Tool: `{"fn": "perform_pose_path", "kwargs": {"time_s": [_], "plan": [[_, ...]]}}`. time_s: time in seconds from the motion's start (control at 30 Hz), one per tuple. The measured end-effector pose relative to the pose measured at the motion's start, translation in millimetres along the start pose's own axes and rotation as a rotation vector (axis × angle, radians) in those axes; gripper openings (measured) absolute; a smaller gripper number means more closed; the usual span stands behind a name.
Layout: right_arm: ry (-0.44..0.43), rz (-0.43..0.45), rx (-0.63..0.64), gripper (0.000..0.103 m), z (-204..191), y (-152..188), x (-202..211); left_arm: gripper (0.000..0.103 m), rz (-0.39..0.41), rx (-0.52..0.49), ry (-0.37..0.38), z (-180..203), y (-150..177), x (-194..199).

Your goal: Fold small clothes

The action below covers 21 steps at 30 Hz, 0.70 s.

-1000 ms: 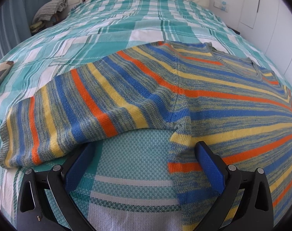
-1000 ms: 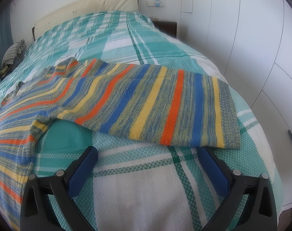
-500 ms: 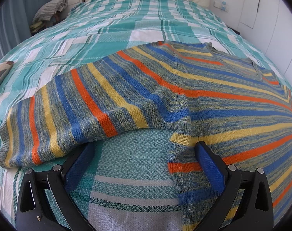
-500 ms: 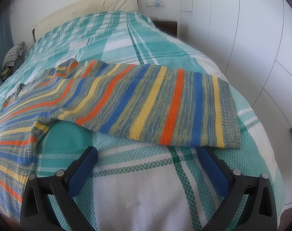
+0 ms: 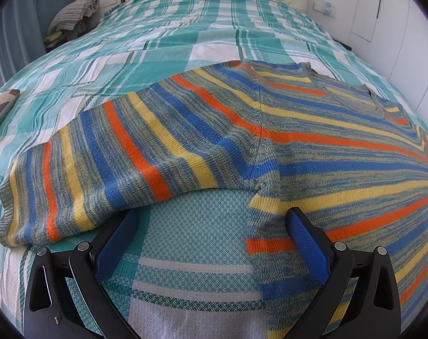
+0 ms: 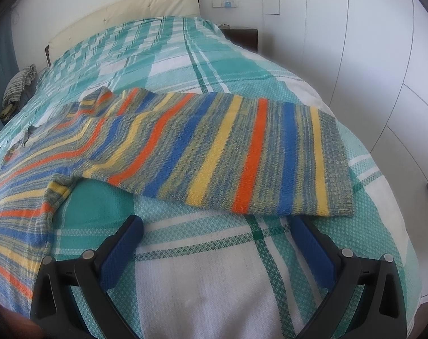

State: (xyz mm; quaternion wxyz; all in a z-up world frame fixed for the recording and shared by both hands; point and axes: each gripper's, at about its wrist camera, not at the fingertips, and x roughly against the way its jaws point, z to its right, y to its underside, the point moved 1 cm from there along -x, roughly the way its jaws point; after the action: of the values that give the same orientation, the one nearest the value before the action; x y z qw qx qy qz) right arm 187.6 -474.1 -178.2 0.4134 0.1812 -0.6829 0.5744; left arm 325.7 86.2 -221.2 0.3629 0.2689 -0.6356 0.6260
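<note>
Striped sweater [image 5: 270, 147] flat, sleeves outspread

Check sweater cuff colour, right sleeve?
Mottled grey-green ribbing on the cuff; right wrist view shows it best.

Sweater [image 5: 270, 141]: knit stripes, orange/blue/yellow over grey-green marl; cuff [image 6: 335, 163] ahead of R gripper plain grey marl.
Bedspread [image 5: 197, 226]: teal/white plaid, dk green lines.
Gripper pads [image 5: 307, 243]: blue; frames black.
Headboard [image 6: 129, 14]: cream.
Wardrobe [image 6: 369, 42], R of R gripper: white.

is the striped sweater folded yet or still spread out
Spread out, not folded: the striped knit sweater lies flat on the green plaid bedspread, both sleeves extended sideways, one toward each open gripper.
</note>
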Motion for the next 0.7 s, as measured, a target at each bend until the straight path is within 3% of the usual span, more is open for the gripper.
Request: {"fn": "perform_pose_path", "kwargs": {"time_s": [0.13,0.7], "plan": [[0.061,-0.005,0.041,0.103,-9.5,0.8,-0.9,0.103,0.0,0.0,0.0,0.0,0.0,-0.1],[0.056,0.001,0.03,0.103,-8.3,2.4,-3.1,0.103,0.0,0.0,0.001,-0.1,-0.2,-0.6]]}}
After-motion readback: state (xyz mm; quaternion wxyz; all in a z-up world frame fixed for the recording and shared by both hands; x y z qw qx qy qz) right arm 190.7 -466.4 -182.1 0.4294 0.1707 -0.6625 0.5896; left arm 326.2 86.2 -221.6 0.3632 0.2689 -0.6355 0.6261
